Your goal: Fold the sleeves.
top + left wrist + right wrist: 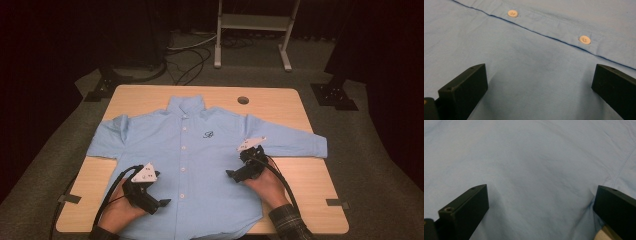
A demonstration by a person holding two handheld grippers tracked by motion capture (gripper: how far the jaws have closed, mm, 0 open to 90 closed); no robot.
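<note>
A light blue buttoned shirt lies flat, front up, on the wooden table, collar at the far side and sleeves spread out. My left gripper rests on the shirt's lower left, open, its jaws wide apart over bare cloth; two white buttons of the placket lie just ahead. My right gripper sits on the shirt's lower right part, open, with smooth fabric between its jaws and a strip of table at its right jaw.
A round cable hole is in the table's far edge. A white metal stand and loose cables lie on the floor beyond. Black stand feet flank the table's far corners.
</note>
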